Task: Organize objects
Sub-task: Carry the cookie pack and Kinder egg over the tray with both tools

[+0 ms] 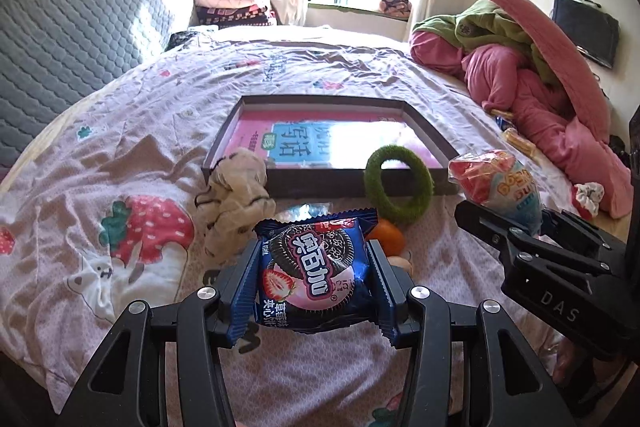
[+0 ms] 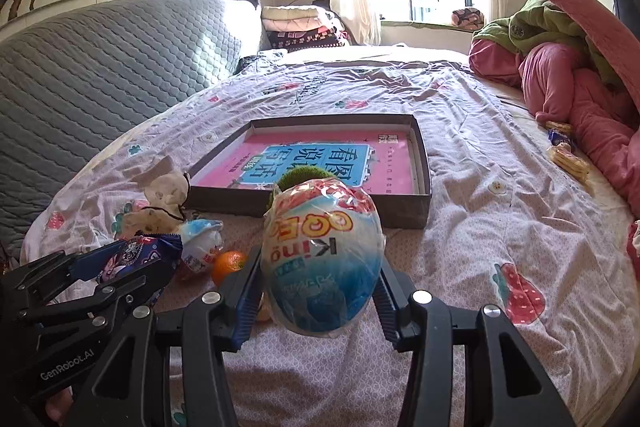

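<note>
My left gripper (image 1: 314,263) is shut on a blue cookie packet (image 1: 316,271), held above the bedsheet; the same packet (image 2: 128,255) shows at the left in the right wrist view. My right gripper (image 2: 320,275) is shut on an egg-shaped snack in clear wrap (image 2: 322,259), seen also as the wrapped egg (image 1: 496,187) at the right in the left wrist view. Beyond both lies a shallow dark box (image 1: 424,121) with a pink book (image 1: 320,143) inside. A green ring (image 1: 398,187), an orange (image 1: 386,237) and a cream cloth toy (image 1: 236,203) lie before the box.
A second wrapped egg snack (image 2: 202,243) lies by the orange (image 2: 228,265). Pink and green bedding (image 1: 532,67) is heaped at the right, with biscuit packs (image 2: 568,157) near it. A grey quilted headboard (image 2: 100,75) rises at the left. Folded blankets (image 2: 304,25) sit at the far end.
</note>
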